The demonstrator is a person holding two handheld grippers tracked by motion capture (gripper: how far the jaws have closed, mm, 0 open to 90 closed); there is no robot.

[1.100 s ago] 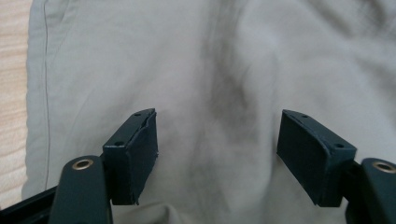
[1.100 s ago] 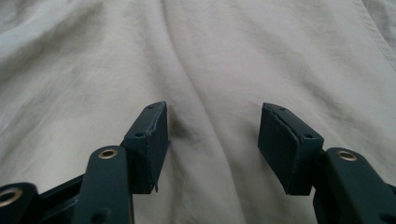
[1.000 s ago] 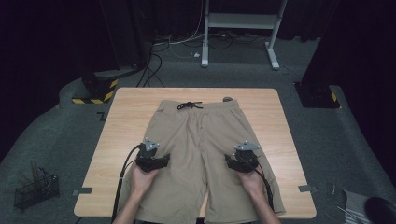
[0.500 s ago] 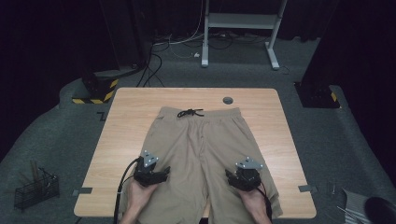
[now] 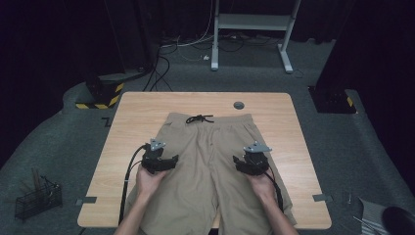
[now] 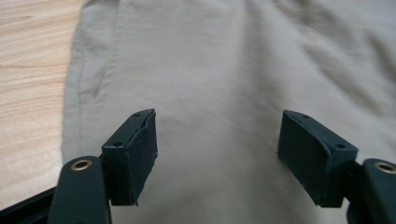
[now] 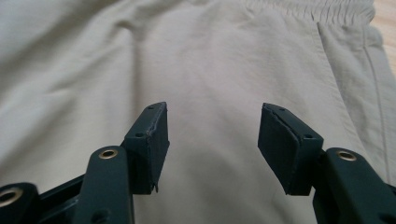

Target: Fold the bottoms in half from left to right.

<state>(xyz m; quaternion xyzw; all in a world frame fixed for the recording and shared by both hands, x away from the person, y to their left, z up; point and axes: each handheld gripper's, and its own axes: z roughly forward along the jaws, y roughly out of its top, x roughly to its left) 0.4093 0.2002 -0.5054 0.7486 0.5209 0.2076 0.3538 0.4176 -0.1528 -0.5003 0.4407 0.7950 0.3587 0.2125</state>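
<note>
High view: khaki shorts spread flat on wooden table, waistband and black drawstring at far edge, legs running toward near edge. Left gripper over left leg, right gripper over right leg, both poised above cloth, neither grasping. Left gripper view: jaws wide, having just narrowed a little, nothing between them but fabric beneath. Right gripper view: jaws likewise parted, empty. Likely risks: pinching a single layer, so shorts open instead of folding; uneven pull from either side, skewing the garment; dragging cloth off near edge; catching a cable under the fabric.
</note>
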